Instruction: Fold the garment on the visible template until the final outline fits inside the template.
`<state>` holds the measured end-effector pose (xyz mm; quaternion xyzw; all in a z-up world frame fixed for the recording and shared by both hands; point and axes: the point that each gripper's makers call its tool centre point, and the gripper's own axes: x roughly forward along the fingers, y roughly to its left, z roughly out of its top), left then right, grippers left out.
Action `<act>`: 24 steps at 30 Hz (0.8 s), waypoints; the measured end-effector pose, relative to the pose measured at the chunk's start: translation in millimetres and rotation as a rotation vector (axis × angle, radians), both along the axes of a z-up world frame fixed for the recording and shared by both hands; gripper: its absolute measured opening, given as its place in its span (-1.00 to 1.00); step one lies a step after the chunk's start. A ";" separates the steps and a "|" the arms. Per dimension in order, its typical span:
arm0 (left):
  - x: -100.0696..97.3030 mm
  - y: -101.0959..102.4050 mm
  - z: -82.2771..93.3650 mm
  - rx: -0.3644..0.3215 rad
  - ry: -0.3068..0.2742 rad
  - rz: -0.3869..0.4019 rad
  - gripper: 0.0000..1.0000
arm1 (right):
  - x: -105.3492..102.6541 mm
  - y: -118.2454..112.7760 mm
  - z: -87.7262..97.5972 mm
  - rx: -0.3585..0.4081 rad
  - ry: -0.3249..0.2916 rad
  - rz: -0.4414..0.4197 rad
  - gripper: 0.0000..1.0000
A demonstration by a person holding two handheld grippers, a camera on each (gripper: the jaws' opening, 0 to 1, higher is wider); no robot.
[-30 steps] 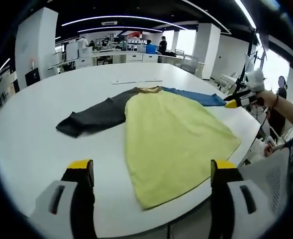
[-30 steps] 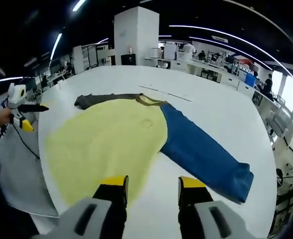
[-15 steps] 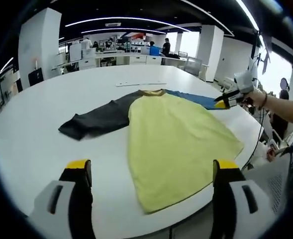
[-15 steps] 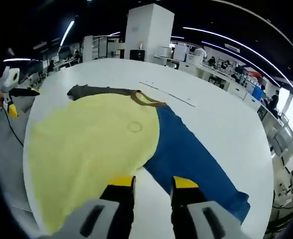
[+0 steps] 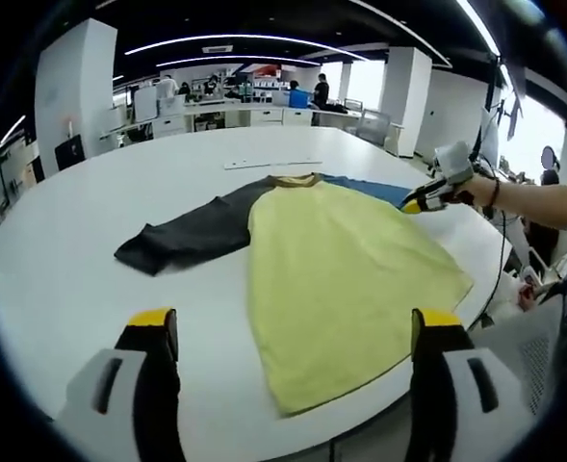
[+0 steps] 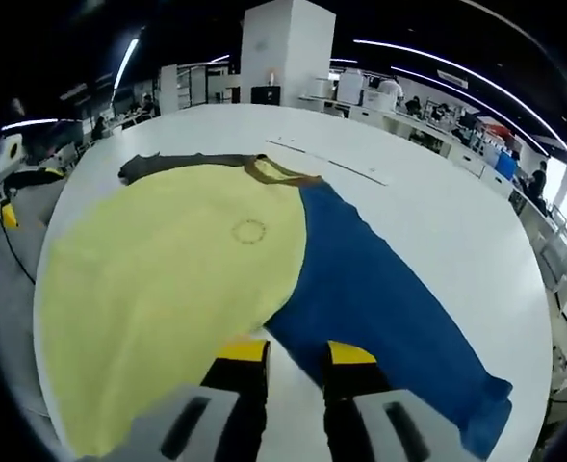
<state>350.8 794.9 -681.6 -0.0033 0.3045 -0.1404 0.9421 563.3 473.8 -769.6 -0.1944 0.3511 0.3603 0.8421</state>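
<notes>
Garment (image 5: 346,279) spread flat on the white surface (image 5: 71,260), hem laid at its near edge.
Left tongs (image 5: 293,332) are held wide apart, clear of cloth; right tongs (image 6: 288,352), narrowly parted, are poised over the blue sleeve (image 6: 379,298), presumably for folding inward.

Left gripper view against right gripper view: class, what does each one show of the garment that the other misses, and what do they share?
The left gripper view shows the full dark grey sleeve and the right gripper reaching the blue sleeve. The right gripper view shows the whole blue sleeve and a small round mark on the chest. Both show the yellow body lying flat on the white table.
</notes>
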 end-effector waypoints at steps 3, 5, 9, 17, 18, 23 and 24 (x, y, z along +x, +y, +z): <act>0.4 2.5 0.9 -0.001 -0.002 0.010 0.93 | 3.1 -1.1 -1.4 -0.020 -0.015 0.006 -0.91; 0.2 4.6 0.8 -0.002 -0.002 0.018 0.93 | 6.1 -0.4 -2.6 -0.015 -0.009 0.004 -1.00; -1.0 5.9 -0.5 0.000 0.004 0.021 0.91 | 9.8 -3.4 -2.5 -0.023 -0.009 -0.012 -1.00; -1.7 5.2 -1.6 0.005 0.009 0.013 0.89 | 22.9 -15.0 -1.3 -0.016 -0.016 -0.082 -1.00; -1.6 5.1 -1.6 0.004 0.009 0.013 0.88 | 24.4 -15.8 -1.0 -0.012 -0.016 -0.089 -1.00; -1.6 5.2 -1.6 0.001 0.007 0.014 0.88 | 32.2 -20.0 -1.1 -0.008 -0.014 -0.123 -1.00; -1.8 5.4 -1.8 0.001 0.008 0.014 0.88 | 32.7 -20.6 -1.0 -0.011 -0.016 -0.129 -1.00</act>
